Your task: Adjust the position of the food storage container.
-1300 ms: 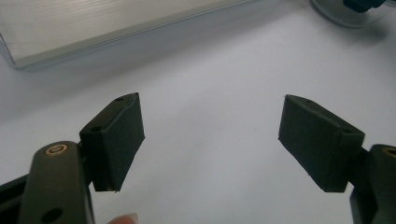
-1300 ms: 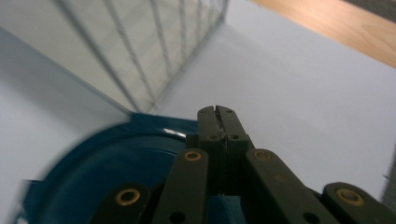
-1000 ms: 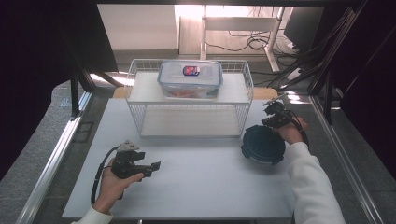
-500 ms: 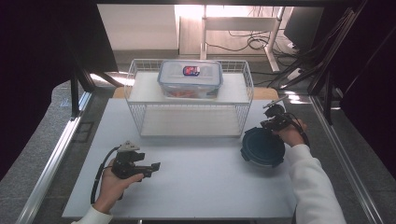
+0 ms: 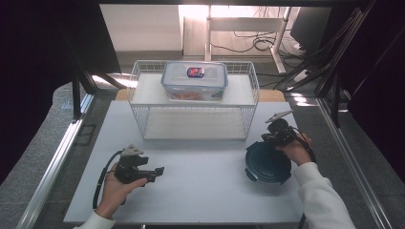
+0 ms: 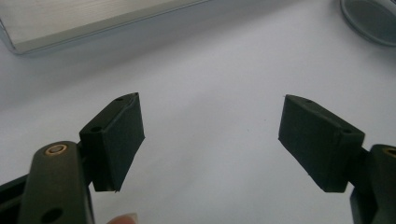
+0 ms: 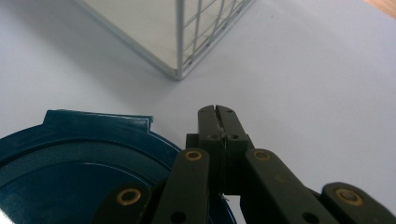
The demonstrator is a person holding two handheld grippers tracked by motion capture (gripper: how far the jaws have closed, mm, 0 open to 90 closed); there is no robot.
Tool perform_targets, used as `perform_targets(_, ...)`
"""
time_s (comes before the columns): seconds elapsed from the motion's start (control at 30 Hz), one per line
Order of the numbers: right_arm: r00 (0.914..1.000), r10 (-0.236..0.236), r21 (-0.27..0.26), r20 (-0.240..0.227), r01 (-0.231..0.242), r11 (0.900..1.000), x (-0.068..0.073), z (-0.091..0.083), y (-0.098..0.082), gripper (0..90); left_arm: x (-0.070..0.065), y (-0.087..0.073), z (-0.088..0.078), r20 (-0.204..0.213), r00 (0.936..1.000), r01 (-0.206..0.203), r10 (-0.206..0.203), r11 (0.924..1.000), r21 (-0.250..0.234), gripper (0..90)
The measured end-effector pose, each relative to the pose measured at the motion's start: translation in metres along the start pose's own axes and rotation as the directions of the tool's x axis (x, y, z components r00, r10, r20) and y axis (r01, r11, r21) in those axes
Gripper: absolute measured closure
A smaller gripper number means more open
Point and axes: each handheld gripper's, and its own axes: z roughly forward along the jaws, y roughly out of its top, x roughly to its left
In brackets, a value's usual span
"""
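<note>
Right gripper point(image 5: 273, 136) jaws pressed together, empty, at far rim of dark blue round lid point(image 5: 267, 163) lying flat on white table point(image 5: 200, 191) beside wire basket point(image 5: 143, 119); left gripper point(image 5: 155, 171) parted, idle; advisable: spread jaws before nipping lid's rim tab.

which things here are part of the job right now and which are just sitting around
In the job:
round dark blue lid
right hand-held gripper, shut, at the lid's rim

Lying about:
left hand-held gripper, open, holding nothing
wire basket shelf
clear food container on top
</note>
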Motion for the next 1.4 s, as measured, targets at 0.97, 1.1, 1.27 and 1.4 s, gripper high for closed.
perform_targets(0.97, 0.9818, 0.166, 0.053, 0.093, -0.171, 0.984, -0.011, -0.058, -0.082, 88.8, 0.002, 0.0, 0.0, 0.008, 0.9997, 0.021, -0.021, 0.9998, -0.003, 21.9)
perform_targets(1.1, 0.9808, 0.184, 0.086, 0.065, -0.189, 0.978, -0.007, -0.052, -0.095, 88.7, 0.002, 0.0, 0.0, 0.005, 0.9997, 0.022, -0.022, 0.9997, -0.003, 21.9)
perform_targets(1.27, 0.9797, 0.2, 0.074, 0.013, -0.201, 0.977, -0.004, -0.045, -0.098, 88.7, 0.002, 0.0, 0.001, 0.003, 0.9998, 0.021, -0.021, 0.9998, -0.001, 21.9)
perform_targets(1.4, 0.9831, 0.182, 0.088, 0.018, -0.183, 0.979, -0.004, -0.041, -0.096, 88.8, 0.003, 0.0, 0.001, 0.001, 0.9998, 0.018, -0.018, 0.9998, 0.002, 21.9)
